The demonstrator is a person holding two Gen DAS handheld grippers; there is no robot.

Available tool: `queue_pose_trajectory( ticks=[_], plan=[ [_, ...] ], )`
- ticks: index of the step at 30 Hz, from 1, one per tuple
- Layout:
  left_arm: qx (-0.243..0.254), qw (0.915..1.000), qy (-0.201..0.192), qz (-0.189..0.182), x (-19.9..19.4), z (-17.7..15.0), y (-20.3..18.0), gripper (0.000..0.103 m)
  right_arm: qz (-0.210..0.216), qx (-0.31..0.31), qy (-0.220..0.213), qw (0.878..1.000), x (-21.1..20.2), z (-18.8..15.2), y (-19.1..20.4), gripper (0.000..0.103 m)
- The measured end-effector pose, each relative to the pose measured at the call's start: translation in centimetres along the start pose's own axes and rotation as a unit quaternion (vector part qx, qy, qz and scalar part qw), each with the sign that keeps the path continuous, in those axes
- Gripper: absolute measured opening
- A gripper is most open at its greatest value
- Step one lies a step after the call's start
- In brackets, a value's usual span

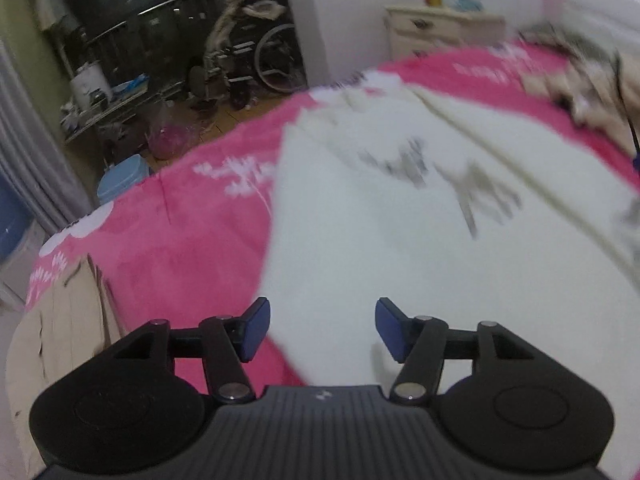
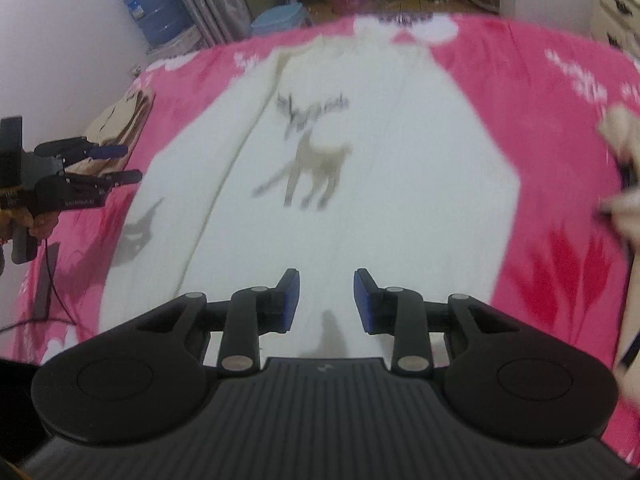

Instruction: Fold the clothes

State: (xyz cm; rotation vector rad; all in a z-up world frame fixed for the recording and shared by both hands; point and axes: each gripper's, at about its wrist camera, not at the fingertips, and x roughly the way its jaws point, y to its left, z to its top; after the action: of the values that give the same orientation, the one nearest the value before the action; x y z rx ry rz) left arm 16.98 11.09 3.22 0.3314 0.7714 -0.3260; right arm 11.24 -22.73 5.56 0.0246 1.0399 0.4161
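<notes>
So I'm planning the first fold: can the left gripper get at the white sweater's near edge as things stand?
Probably yes. The left gripper is open and empty, right over the sweater edge where it meets the pink blanket. Nothing lies between.

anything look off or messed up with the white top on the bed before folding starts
Nothing stands out. The white top lies spread flat on the pink blanket, deer print facing up, with only a long crease down its left part. Both claws, left and right, are open and empty above it. The frames are blurred, so small flaws may be hidden.
</notes>
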Motion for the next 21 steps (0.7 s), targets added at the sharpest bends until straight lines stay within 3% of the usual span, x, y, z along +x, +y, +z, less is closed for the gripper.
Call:
queue_pose_trajectory(
  ticks=[5,11,15,21],
  plan=[
    [-0.044,0.9986,-0.027,0.007,2.5,2.3,2.0,0.068,0.002,-0.002,-0.014,1.000,1.5,1.9,-0.3,0.032],
    [-0.066,0.9976,-0.018,0.014,4.6,1.4,2.2,0.068,0.010,0.000,0.016,1.000,3.8,0.6,-0.8,0.032],
    [-0.068,0.9974,-0.016,0.016,5.3,0.9,2.3,0.068,0.008,0.011,0.011,1.000,3.6,0.6,-1.7,0.032],
    [-0.109,0.9937,-0.007,-0.028,4.6,0.1,2.7,0.068,0.039,0.061,-0.004,0.997,3.3,1.0,-3.0,0.032]
  ],
)
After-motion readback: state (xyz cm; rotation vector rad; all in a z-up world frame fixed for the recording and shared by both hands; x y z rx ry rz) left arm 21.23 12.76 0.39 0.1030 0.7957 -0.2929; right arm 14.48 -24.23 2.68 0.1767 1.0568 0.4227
